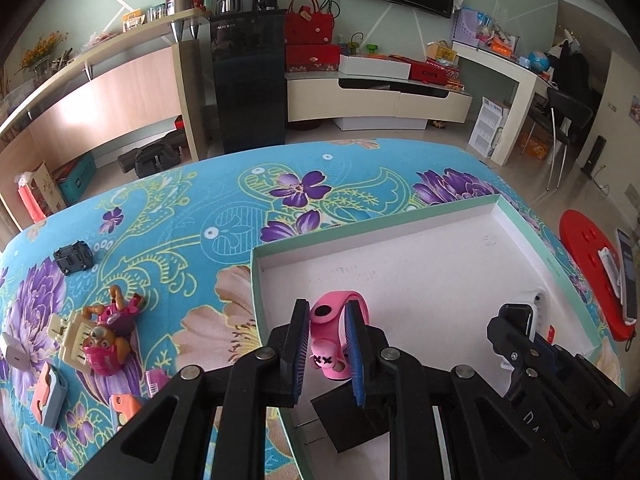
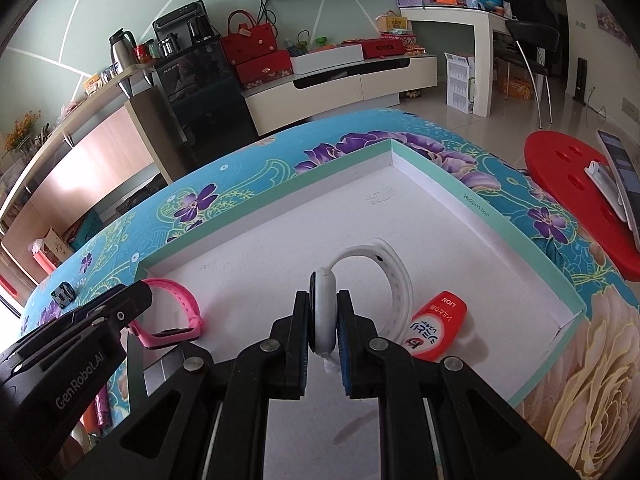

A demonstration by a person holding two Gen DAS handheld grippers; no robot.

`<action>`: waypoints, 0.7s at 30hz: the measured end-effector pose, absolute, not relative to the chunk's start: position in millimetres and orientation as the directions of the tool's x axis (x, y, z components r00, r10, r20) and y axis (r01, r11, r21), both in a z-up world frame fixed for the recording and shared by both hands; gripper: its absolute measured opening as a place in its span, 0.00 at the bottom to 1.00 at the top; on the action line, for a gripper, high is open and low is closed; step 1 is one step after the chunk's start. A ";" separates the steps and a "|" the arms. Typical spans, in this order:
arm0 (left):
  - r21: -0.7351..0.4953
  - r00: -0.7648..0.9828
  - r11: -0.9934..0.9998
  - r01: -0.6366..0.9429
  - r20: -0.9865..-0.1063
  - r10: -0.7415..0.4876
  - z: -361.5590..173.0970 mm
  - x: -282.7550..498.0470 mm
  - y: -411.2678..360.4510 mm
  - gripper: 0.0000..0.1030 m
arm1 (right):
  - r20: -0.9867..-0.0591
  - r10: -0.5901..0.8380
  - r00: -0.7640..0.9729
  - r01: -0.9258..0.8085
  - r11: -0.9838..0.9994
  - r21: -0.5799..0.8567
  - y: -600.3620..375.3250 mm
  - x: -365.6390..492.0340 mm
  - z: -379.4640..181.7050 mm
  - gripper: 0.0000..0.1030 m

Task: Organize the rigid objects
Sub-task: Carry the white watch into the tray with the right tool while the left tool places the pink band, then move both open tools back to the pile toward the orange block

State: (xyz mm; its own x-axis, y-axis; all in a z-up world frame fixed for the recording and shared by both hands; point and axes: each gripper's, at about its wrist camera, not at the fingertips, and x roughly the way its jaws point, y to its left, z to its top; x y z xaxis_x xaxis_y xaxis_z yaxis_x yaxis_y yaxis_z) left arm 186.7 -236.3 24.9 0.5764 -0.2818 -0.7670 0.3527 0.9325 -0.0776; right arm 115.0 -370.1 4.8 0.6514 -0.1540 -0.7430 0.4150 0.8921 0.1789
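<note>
Clenched between the jaws of the left gripper, low in the middle of the left wrist view: a pink silicone child's watch with a looped strap, pads seemingly touching both sides of it, though hard to be sure of firm pressure. Gripped likewise by the right gripper, bottom centre of the right wrist view: a white smartwatch with a perforated rubbery strap, pinched flat across its hard case. Both held low over the near end of a shallow white cardboard box with a mint-green rim, itself lying on the counter under a blue floral cloth; impossible to tell whether either watch rests on the box floor. Beside the white watch, lower right: a small red and white plastic bottle lying in the box. Probably light, both watches, with stiff cases and floppy, springy straps. Best taken by the case rather than the bendy, slippery strap. Likely to tip over on release, given the curled straps; worth setting down gently, glass faces kept off hard edges. Out on the cloth at lower left: pink and brown toy dog figures, not yet sorted.
</note>
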 end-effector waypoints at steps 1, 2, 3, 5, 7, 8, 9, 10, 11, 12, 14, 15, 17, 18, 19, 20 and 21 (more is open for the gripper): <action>-0.085 0.571 0.934 0.347 -0.771 -0.282 24.5 186.8 -234.3 0.25 | -0.745 -0.153 0.649 0.413 0.894 0.176 -369.2 115.3 5.0 0.13; -0.092 0.568 0.936 0.340 -0.773 -0.282 24.3 186.3 -232.0 0.32 | -0.747 -0.155 0.646 0.411 0.896 0.170 -368.4 116.5 5.1 0.14; -0.096 0.567 0.938 0.334 -0.774 -0.281 24.7 185.7 -229.6 0.41 | -0.747 -0.158 0.645 0.410 0.897 0.164 -367.2 116.5 5.7 0.16; -0.102 0.569 0.941 0.324 -0.773 -0.280 26.4 183.4 -224.7 0.52 | -0.745 -0.156 0.648 0.405 0.899 0.164 -365.5 117.1 7.3 0.24; -0.109 0.574 0.942 0.318 -0.769 -0.283 30.1 180.7 -219.2 0.57 | -0.742 -0.156 0.652 0.400 0.902 0.162 -363.4 116.8 9.2 0.31; -0.112 0.577 0.943 0.314 -0.766 -0.283 32.0 179.2 -216.1 0.61 | -0.741 -0.162 0.652 0.400 0.903 0.155 -362.6 116.9 9.9 0.33; -0.111 0.583 0.945 0.308 -0.763 -0.280 33.7 179.0 -213.8 0.64 | -0.740 -0.167 0.652 0.400 0.904 0.149 -361.8 116.8 10.9 0.35; -0.107 0.589 0.949 0.298 -0.762 -0.271 35.2 178.6 -210.9 0.65 | -0.738 -0.170 0.653 0.402 0.904 0.147 -361.9 116.8 11.6 0.36; -0.102 0.596 0.953 0.286 -0.760 -0.260 36.7 178.1 -207.1 0.69 | -0.738 -0.171 0.653 0.404 0.903 0.148 -362.2 116.7 12.2 0.41; -0.097 0.603 0.957 0.273 -0.758 -0.249 37.7 177.9 -203.0 0.73 | -0.737 -0.173 0.653 0.406 0.902 0.149 -362.6 116.5 12.4 0.47; -0.087 0.617 0.966 0.244 -0.755 -0.224 39.9 176.4 -192.0 0.83 | -0.740 -0.177 0.649 0.412 0.899 0.146 -363.6 116.9 11.9 0.57; -0.084 0.622 0.970 0.229 -0.754 -0.213 40.3 176.0 -185.4 0.88 | -0.742 -0.175 0.647 0.412 0.899 0.148 -363.7 117.2 11.4 0.60; -0.083 0.630 0.976 0.199 -0.753 -0.192 40.1 175.2 -172.1 0.97 | -0.747 -0.170 0.643 0.411 0.899 0.150 -363.5 118.2 10.5 0.68; -0.082 0.633 0.980 0.182 -0.753 -0.181 39.5 175.1 -165.2 1.00 | -0.747 -0.168 0.643 0.410 0.900 0.150 -362.9 118.5 10.4 0.69; -0.080 0.635 0.983 0.163 -0.754 -0.167 38.3 175.2 -158.4 1.00 | -0.747 -0.167 0.643 0.406 0.902 0.148 -362.0 118.9 10.4 0.69; -0.078 0.636 0.986 0.144 -0.757 -0.153 37.0 175.5 -151.4 1.00 | -0.747 -0.169 0.643 0.404 0.903 0.143 -361.0 119.0 10.5 0.69; -0.075 0.636 0.989 0.126 -0.760 -0.139 35.6 175.8 -144.8 1.00 | -0.748 -0.172 0.642 0.403 0.905 0.138 -359.7 119.1 10.6 0.71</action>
